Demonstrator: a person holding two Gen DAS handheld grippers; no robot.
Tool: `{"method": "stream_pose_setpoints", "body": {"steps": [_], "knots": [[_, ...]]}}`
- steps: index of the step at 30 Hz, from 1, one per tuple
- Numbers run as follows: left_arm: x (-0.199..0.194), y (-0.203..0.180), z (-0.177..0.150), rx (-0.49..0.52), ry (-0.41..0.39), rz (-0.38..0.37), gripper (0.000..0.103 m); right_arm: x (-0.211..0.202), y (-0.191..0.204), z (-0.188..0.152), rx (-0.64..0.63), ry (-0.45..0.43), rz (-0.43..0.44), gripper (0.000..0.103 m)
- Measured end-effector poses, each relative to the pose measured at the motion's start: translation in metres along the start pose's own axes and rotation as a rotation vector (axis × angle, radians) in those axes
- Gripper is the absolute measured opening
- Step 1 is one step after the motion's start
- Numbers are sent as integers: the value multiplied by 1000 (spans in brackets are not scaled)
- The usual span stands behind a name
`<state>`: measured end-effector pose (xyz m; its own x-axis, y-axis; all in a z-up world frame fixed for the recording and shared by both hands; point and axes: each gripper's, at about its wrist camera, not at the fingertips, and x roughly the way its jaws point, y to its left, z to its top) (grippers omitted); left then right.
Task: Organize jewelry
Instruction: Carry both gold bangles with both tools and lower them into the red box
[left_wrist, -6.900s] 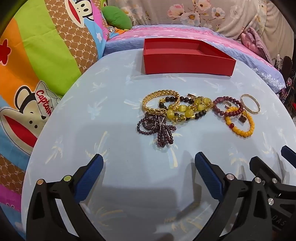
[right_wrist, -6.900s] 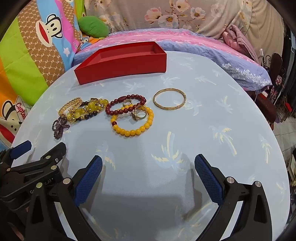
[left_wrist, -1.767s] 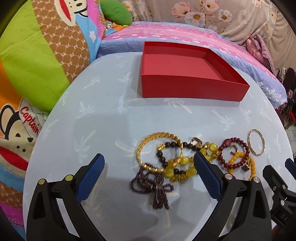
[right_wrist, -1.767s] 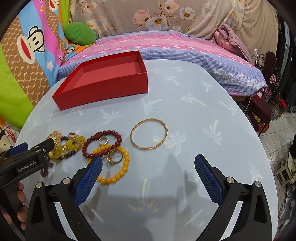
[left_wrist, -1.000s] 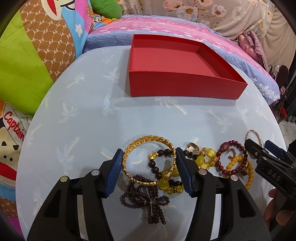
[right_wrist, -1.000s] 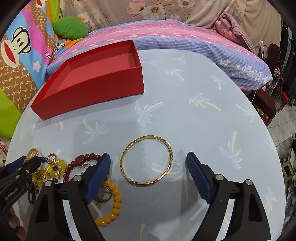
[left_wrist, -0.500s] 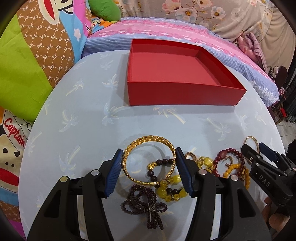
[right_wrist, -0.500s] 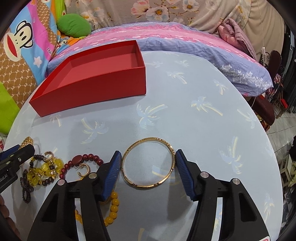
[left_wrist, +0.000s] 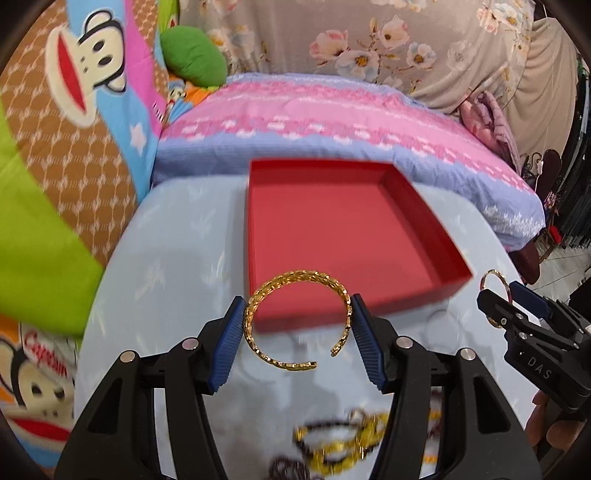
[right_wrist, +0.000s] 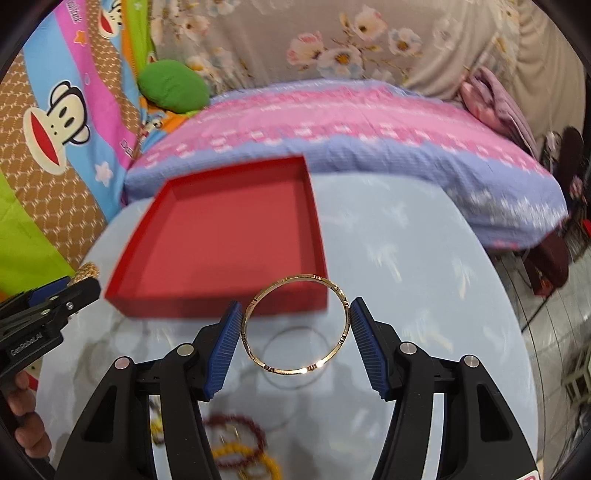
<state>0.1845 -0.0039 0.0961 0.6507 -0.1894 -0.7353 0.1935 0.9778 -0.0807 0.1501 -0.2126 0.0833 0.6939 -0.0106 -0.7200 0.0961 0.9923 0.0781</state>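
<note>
Currently clamping the gold cuff bracelet (left_wrist: 295, 317) across its width in the left gripper (left_wrist: 297, 338) and the thin gold bangle (right_wrist: 295, 328) likewise in the right gripper (right_wrist: 295, 338), both hanging clear of the table (right_wrist: 424, 280). Carrying each over the red box (left_wrist: 347, 236) (empty so far), keeping level, lowering inside before opening to avoid bounce-out.

Left gripper (left_wrist: 298, 317): we see its blue pads pinching an open gold cuff (left_wrist: 295, 321) from both sides.
Cuff: lifted off the table (left_wrist: 177, 266), its gap toward us.
Red box (left_wrist: 347, 236): open, just beyond the cuff.
Right gripper (left_wrist: 496, 301): at right edge, a thin gold bangle (left_wrist: 495, 282) between its tips.
Beads (left_wrist: 343, 443): blurred, low on the table.
</note>
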Motion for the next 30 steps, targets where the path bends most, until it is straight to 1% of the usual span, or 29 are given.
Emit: {"method": "stream_pose_setpoints", "body": {"steps": [2,5,9,12,15,17,21,26,28,30], "knots": [[9,-1,24,14,-21,6,54,8,4,25,-13,-11,34,58],[29,-2,55,30,-29,4,54,28,10,59,-20,-16,76,58],[64,-6,84,66,-2,-23,55,70,20,99,-41,12,101,58],[92,-12,98,97,24,-24,55,101,25,117,-54,54,114,58],[119,-13,106,111,47,-6,55,129,28,126,-59,94,103,58],[136,-11,109,105,70,-5,55,147,26,128,-45,129,115,58],[158,-11,110,123,84,16,55,171,24,126,-11,172,111,58],[174,-12,109,148,92,45,55,183,22,120,10,201,81,58],[175,-14,113,163,71,55,55,183,20,119,22,200,67,58],[179,-14,116,168,72,58,55,185,19,118,31,210,55,58]]}}
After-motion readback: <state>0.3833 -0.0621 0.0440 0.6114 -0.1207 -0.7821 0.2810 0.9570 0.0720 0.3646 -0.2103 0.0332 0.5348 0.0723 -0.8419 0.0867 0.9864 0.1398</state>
